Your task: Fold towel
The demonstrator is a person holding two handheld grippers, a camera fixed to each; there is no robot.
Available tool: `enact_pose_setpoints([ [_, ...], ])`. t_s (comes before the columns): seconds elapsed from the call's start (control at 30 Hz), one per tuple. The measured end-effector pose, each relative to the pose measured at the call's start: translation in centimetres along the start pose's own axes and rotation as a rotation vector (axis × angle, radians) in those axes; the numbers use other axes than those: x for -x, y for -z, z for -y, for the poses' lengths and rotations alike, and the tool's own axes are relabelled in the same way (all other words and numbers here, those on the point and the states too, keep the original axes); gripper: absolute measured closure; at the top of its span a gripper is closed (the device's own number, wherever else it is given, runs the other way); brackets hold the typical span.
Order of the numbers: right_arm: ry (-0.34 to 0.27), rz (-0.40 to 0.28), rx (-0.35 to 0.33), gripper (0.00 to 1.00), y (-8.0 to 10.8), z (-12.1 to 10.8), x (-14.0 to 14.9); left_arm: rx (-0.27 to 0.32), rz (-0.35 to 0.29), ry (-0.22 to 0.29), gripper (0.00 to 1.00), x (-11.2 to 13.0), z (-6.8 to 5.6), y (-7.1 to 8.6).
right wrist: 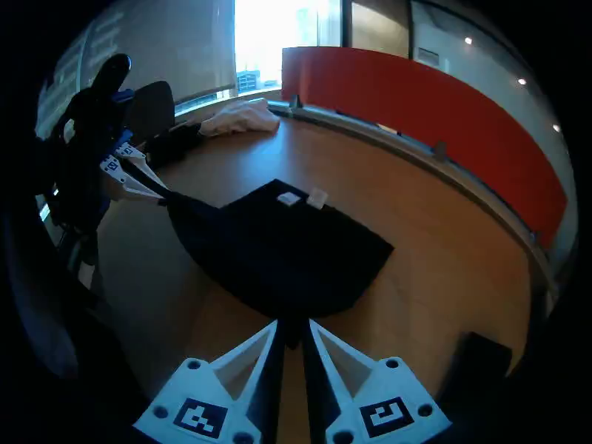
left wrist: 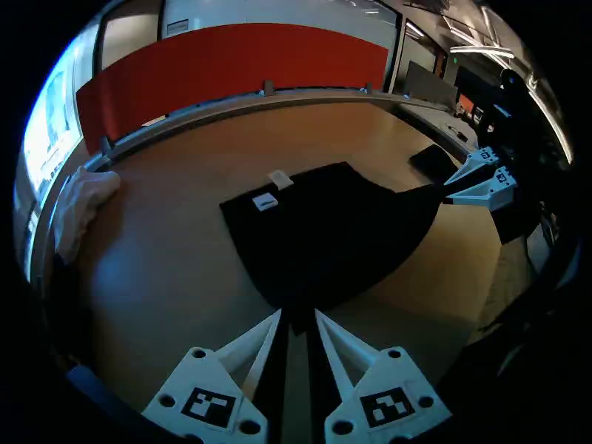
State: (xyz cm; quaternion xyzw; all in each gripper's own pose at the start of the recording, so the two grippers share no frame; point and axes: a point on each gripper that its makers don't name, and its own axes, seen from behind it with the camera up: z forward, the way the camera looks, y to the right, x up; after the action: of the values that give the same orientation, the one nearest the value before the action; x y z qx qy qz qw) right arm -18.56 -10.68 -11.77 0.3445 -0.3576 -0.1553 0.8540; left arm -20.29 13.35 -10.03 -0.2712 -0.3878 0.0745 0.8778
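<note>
A corner of the black towel (left wrist: 333, 229) is pinched between the jaws of the left gripper (left wrist: 299, 317), which are closed on the cloth. From there the towel is spread ahead of the jaws across the wooden table (left wrist: 163, 251) — two small white tags (left wrist: 265, 201) are seen at its far edge. Ahead and to the right of these jaws, a second corner is drawn out to a point. That corner is held by the right gripper (right wrist: 293, 324), whose jaws are likewise clamped on the fabric. A pale crumpled cloth (right wrist: 240, 117) is seen far beyond the right gripper's jaws, near the table's edge — a red panel (right wrist: 444, 111) stands off to their right.
</note>
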Motion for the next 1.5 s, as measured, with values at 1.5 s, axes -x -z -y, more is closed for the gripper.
enact_pose_setpoints([
  [1.5, 0.000, 0.002, -0.058, 0.85, 4.1, 2.2, -1.9, 0.009, -0.002, 0.005, 0.84, -1.7, -1.2, 4.3],
])
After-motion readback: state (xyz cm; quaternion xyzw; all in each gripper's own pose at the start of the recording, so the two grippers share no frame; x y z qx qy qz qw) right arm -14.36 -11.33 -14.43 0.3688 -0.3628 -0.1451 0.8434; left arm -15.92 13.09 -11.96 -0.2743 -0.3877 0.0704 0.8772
